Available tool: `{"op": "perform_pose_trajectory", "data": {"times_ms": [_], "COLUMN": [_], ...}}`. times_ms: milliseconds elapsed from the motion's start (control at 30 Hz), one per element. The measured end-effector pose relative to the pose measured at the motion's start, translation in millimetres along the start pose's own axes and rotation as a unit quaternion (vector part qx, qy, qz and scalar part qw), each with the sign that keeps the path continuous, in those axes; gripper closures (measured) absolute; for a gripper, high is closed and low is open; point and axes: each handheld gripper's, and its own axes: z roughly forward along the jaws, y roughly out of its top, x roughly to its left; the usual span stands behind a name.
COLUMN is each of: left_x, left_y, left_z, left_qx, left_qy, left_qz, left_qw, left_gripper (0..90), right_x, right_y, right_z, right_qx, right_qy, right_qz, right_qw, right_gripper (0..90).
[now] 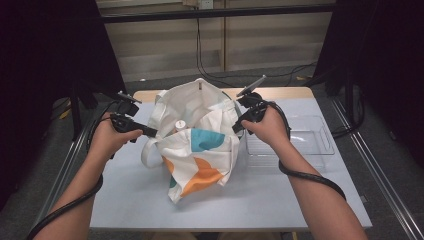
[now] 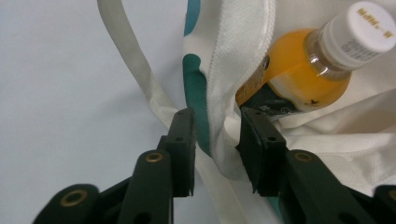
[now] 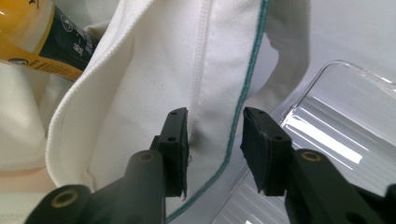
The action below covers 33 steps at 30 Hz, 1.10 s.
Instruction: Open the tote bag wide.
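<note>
High view puts the tote bag [image 1: 200,140] mid-table beside a clear tray [image 1: 300,137], a juice bottle [image 2: 303,79] lying inside it. Both the left gripper [image 2: 215,135] and right gripper [image 3: 215,140] straddle the rim hem, jaws apart, not yet pinching. To do this well, I'd close both squarely on the hem, then spread the mouth evenly so the bottle stays reachable.

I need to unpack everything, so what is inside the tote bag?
Inside the tote bag lies a bottle of orange juice with a white cap. Its lower body and anything deeper are covered by fabric.
</note>
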Motion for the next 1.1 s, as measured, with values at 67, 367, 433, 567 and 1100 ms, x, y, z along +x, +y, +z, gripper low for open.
{"op": "perform_pose_trajectory", "data": {"times_ms": [67,367,433,567,1100], "left_x": [-0.8,-11.0,-12.7,-17.9,-23.8], "left_y": [0.9,7.3,6.9,3.8,1.0], "left_z": [-2.7,-19.9,-20.2,-19.0,-15.1], "left_qx": [0.000,-0.023,-0.019,-0.018,-0.017], "left_qy": [0.003,-0.006,-0.007,-0.010,-0.001], "left_qz": [0.001,-0.001,0.003,0.008,0.020], "left_qw": [1.0000,0.9997,0.9998,0.9998,0.9997], "left_gripper": [60.6,49.0,48.7,45.1,30.3], "right_x": [0.7,12.7,13.2,17.9,7.9], "right_y": [1.5,10.7,11.1,12.2,28.6], "right_z": [-2.5,-15.7,-16.3,-18.2,-18.6], "right_qx": [-0.003,-0.019,-0.021,-0.024,-0.042], "right_qy": [-0.004,-0.012,-0.012,-0.015,-0.032], "right_qz": [-0.006,-0.011,-0.017,-0.018,-0.016], "right_qw": [1.0000,0.9997,0.9996,0.9994,0.9985], "right_gripper": [59.5,50.6,50.1,47.7,49.8]}}
